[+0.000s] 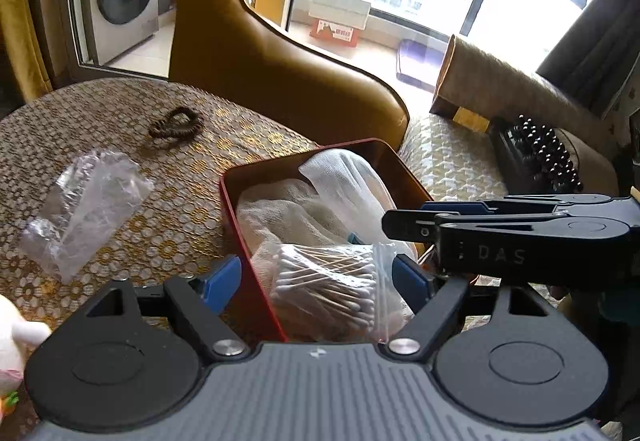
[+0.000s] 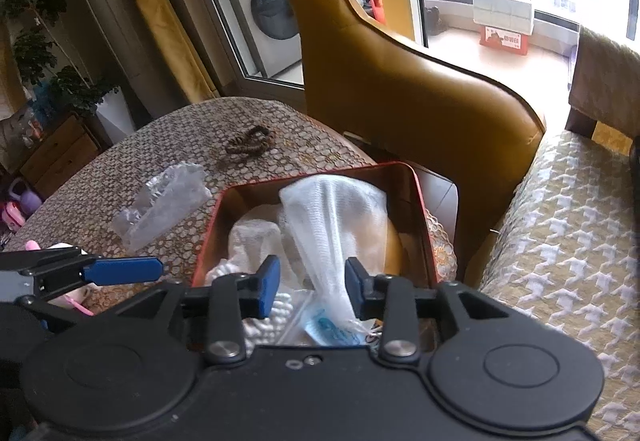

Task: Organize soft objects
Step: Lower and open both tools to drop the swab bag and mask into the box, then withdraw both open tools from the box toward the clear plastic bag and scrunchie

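Note:
A red tin box (image 1: pixel 240 225) (image 2: pixel 420 217) stands at the table's near right edge. It holds a cream towel (image 1: pixel 280 213), a white mesh cloth (image 1: pixel 344 181) (image 2: pixel 340 217) and a zip bag of cotton swabs (image 1: pixel 328 285). My left gripper (image 1: pixel 316 281) is open, its fingers on either side of the swab bag, the left one outside the box wall. My right gripper (image 2: pixel 312 281) is open just above the box, with the mesh cloth between its fingers. It also shows from the side in the left wrist view (image 1: pixel 400 221).
An empty clear plastic bag (image 1: pixel 84 205) (image 2: pixel 164 205) and a brown beaded bracelet (image 1: pixel 176 125) (image 2: pixel 250 141) lie on the patterned tablecloth (image 1: pixel 80 113). A mustard leather chair (image 1: pixel 256 57) stands behind the box. A pink plush toy (image 1: pixel 16 345) sits at the near left. A cushioned bench (image 2: pixel 560 225) is on the right.

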Available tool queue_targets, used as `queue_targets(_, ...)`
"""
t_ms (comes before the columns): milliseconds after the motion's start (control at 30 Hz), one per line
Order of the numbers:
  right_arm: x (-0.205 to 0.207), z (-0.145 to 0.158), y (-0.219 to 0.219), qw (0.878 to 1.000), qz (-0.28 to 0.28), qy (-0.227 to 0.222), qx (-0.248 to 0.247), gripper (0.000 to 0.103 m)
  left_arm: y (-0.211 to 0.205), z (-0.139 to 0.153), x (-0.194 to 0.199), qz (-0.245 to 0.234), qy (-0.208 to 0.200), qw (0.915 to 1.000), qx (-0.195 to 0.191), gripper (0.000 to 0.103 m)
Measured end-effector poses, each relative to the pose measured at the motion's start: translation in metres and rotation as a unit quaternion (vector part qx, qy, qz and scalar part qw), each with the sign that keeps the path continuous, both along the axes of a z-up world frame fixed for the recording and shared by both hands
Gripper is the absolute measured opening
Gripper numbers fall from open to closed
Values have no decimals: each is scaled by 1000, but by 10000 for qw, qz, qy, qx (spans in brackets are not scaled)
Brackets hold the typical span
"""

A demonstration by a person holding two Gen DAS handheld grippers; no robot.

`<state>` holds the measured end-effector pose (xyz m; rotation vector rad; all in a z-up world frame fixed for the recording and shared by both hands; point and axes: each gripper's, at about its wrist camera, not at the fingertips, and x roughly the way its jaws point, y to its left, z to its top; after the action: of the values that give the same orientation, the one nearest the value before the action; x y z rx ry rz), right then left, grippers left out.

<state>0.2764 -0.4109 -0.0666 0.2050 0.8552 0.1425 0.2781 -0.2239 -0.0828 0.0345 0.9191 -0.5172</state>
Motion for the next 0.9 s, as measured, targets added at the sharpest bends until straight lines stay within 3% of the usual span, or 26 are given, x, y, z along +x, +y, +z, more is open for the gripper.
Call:
queue_targets(333,-19,31,8,9996,-14,-278,77,49,37,31,-18,111,-208,9993,-295,83)
queue_targets(600,-36,49,33,9986,291,-438,-8,66,77,57,-31,255,-386,9982,-379,83)
queue_targets(900,-43,59,73,9959,735,-521,-40,84,131,69,-39,533,-493,9968,-328,98)
